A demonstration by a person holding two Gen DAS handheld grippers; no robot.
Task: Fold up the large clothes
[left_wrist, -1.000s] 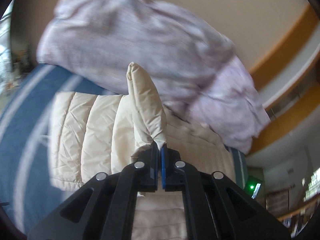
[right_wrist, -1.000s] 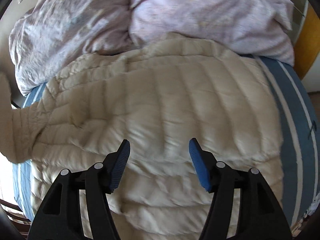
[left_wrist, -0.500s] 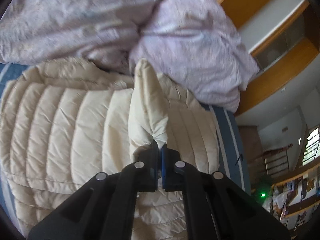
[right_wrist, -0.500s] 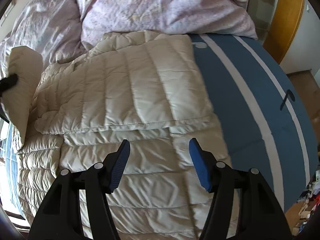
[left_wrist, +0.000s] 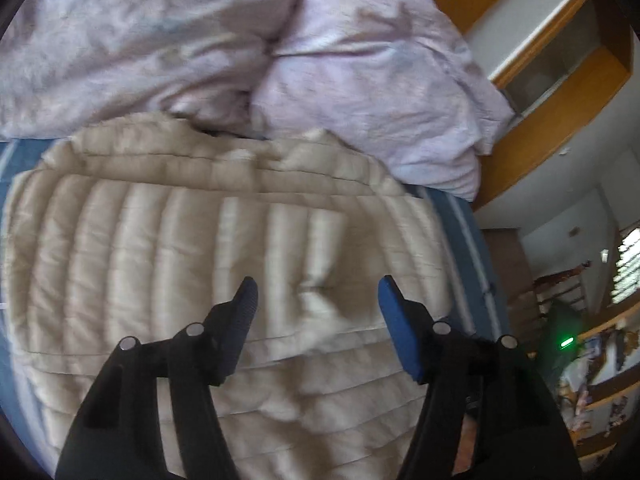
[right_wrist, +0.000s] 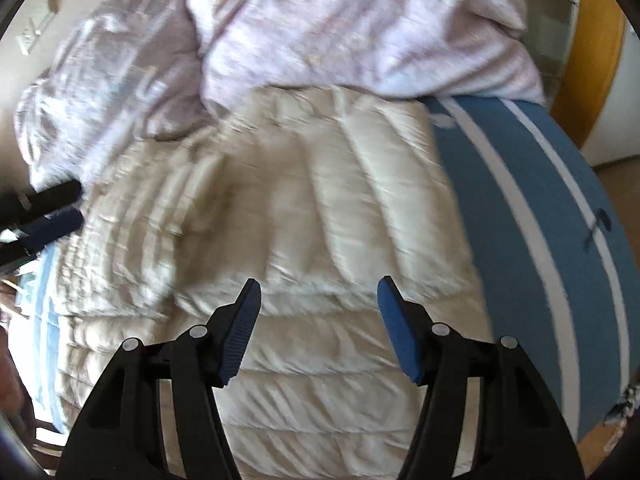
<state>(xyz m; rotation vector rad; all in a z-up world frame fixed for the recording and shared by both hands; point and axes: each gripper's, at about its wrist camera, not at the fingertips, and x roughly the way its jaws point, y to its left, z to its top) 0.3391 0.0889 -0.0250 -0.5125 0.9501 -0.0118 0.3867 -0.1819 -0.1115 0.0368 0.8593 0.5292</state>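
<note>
A cream quilted puffer jacket (left_wrist: 168, 248) (right_wrist: 320, 208) lies spread on a blue bed with white stripes. Its sleeve (left_wrist: 316, 280) rests flat across the body, just ahead of my left gripper (left_wrist: 314, 290). That gripper's jaws are opening and hold nothing; the sleeve end lies loose between and beyond them. In the right wrist view my right gripper (right_wrist: 318, 290) hovers above the jacket's lower half. Its jaws are closing a little, with nothing between the pads. The left gripper's fingers (right_wrist: 56, 220) show at the left edge there.
A crumpled lilac duvet (left_wrist: 360, 72) (right_wrist: 340, 28) is heaped at the head of the bed, touching the jacket's collar end. Bare blue bedcover (right_wrist: 532, 208) lies right of the jacket. Wooden cupboards (left_wrist: 560, 80) and a cluttered room stand beyond the bed's right side.
My left gripper let go of the raised sleeve, which now lies flat on the jacket, and its jaws stand wide. The right gripper shifted across the jacket, staying apart from it.
</note>
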